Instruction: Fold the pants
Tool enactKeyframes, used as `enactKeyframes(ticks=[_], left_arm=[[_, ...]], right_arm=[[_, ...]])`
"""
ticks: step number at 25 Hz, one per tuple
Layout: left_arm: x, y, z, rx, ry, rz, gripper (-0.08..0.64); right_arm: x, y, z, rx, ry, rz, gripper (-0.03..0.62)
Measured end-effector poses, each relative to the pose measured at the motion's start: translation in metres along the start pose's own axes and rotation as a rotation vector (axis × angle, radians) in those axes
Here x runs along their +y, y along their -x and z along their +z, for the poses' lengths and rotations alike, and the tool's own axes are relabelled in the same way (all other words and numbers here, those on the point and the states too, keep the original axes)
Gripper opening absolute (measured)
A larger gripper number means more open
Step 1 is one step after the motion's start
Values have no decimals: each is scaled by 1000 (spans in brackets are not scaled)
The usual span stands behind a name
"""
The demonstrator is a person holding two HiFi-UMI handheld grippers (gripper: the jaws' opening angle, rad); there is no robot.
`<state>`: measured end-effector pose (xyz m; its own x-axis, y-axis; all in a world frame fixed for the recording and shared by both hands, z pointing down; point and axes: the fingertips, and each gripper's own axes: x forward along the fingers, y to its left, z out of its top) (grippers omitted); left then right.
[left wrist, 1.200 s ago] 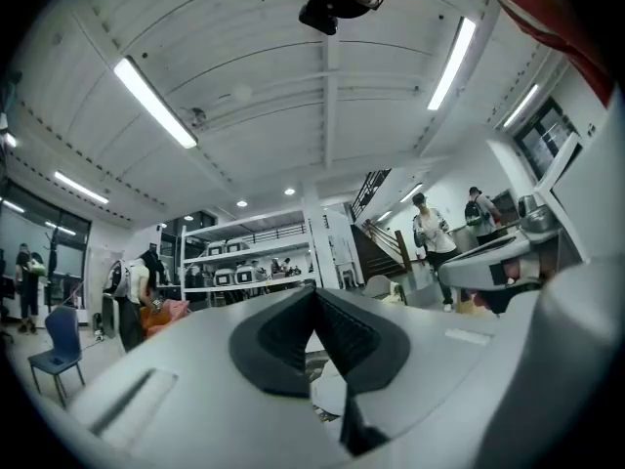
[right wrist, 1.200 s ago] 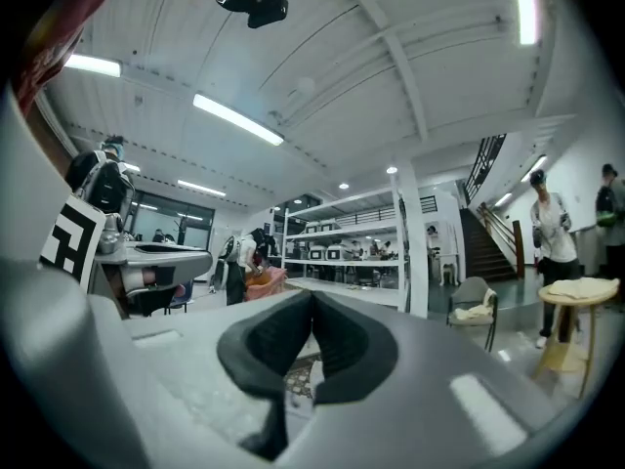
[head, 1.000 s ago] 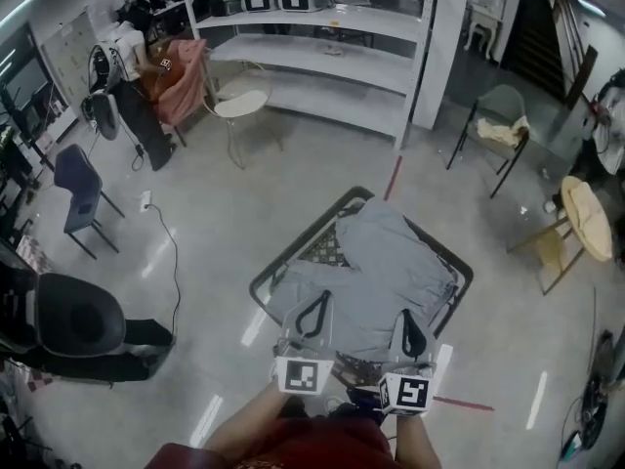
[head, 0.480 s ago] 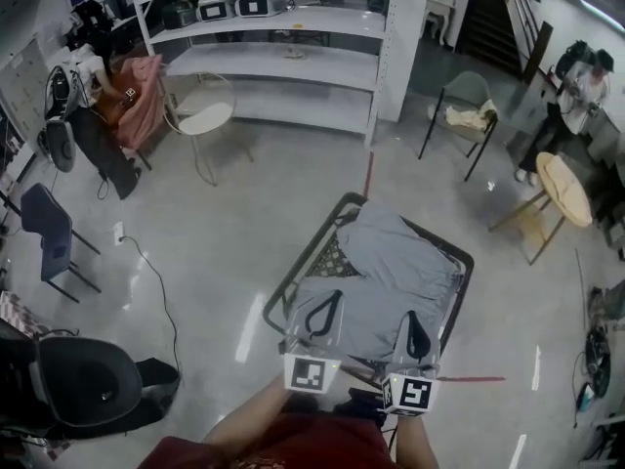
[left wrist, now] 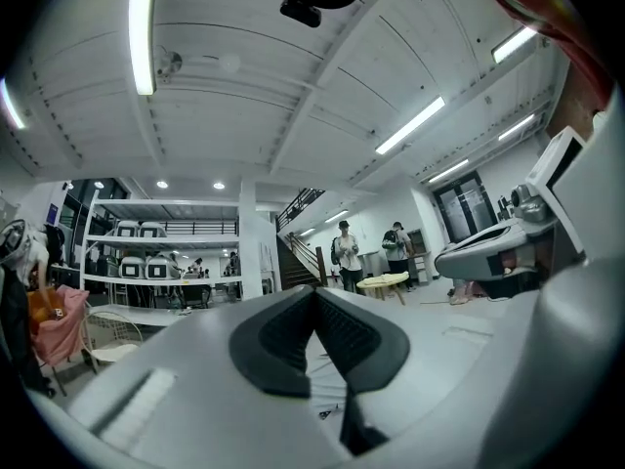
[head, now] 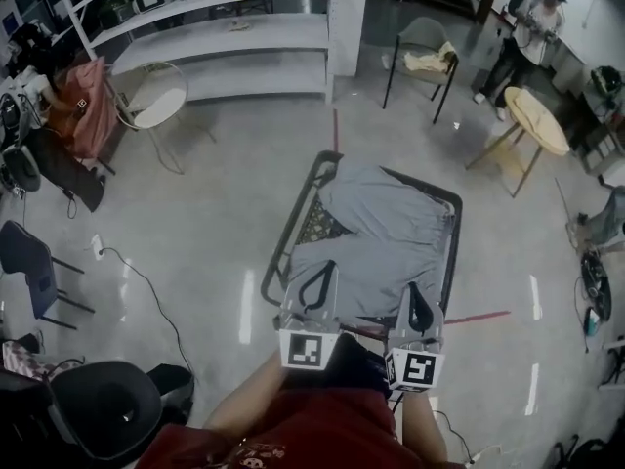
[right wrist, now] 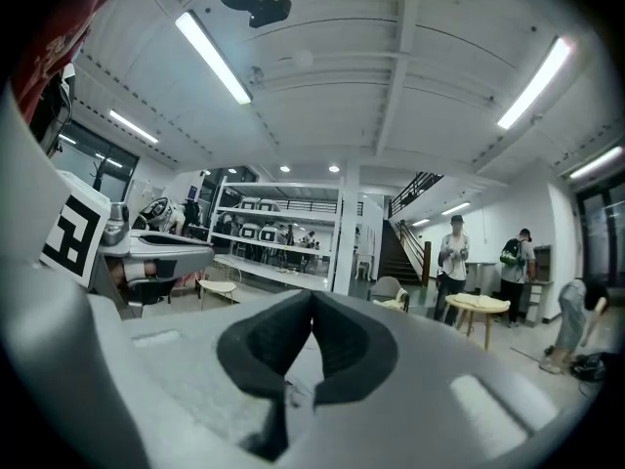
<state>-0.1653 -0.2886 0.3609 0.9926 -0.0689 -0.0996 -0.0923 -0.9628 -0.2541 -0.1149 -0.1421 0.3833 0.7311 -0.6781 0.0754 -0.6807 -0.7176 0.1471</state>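
Note:
Grey pants (head: 386,228) lie spread and rumpled on a small black-framed table (head: 291,225) in the middle of the head view. My left gripper (head: 315,283) hovers over the pants' near left edge, shut and empty. My right gripper (head: 420,307) is held beside it over the near right edge, also shut with nothing between its pads. Both point roughly level, out across the table. In the left gripper view the jaws (left wrist: 314,306) meet in a closed seam. The right gripper view shows the same at its jaws (right wrist: 312,306).
White shelving (head: 225,37) lines the back wall, with a round white chair (head: 156,106) before it. A chair with yellow cloth (head: 425,52), a round wooden table (head: 537,120) and a standing person (head: 522,22) are at back right. A black office chair (head: 98,413) sits near left.
The head view has swung so the shelving slid left and the person at back right came into view. Both grippers shifted together along the table's near edge and stayed shut.

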Motion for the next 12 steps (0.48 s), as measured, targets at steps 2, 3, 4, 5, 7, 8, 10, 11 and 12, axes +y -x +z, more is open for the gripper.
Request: enactKeyframes(ticks=[2, 3, 4, 5, 7, 8, 10, 11, 12], left_arm=[[-4, 3, -11, 30, -10, -27, 5], [-6, 4, -19, 48, -17, -42, 6], [-8, 5, -27, 68, -22, -56, 6], [-10, 7, -36, 88, -27, -71, 6], [-16, 11, -55, 133, -33, -99, 6], [-19, 15, -66, 157, -28, -111, 6], [-26, 20, -83, 192, -27, -128, 6], [-30, 21, -91, 206, -35, -136, 6], [-33, 23, -98, 222, -45, -145, 6]], right_arm=[[-2, 3, -6, 10, 2, -15, 3], [-4, 4, -10, 17, 5, -21, 3], [-6, 5, -14, 26, 8, -27, 3], [-8, 5, -20, 38, 10, -32, 3], [-9, 6, -33, 66, 12, -36, 3], [-9, 6, -41, 80, 14, -34, 3], [-8, 7, -56, 104, 21, -25, 3], [-7, 7, -63, 116, 28, -19, 3], [-7, 7, -71, 130, 35, -12, 3]])
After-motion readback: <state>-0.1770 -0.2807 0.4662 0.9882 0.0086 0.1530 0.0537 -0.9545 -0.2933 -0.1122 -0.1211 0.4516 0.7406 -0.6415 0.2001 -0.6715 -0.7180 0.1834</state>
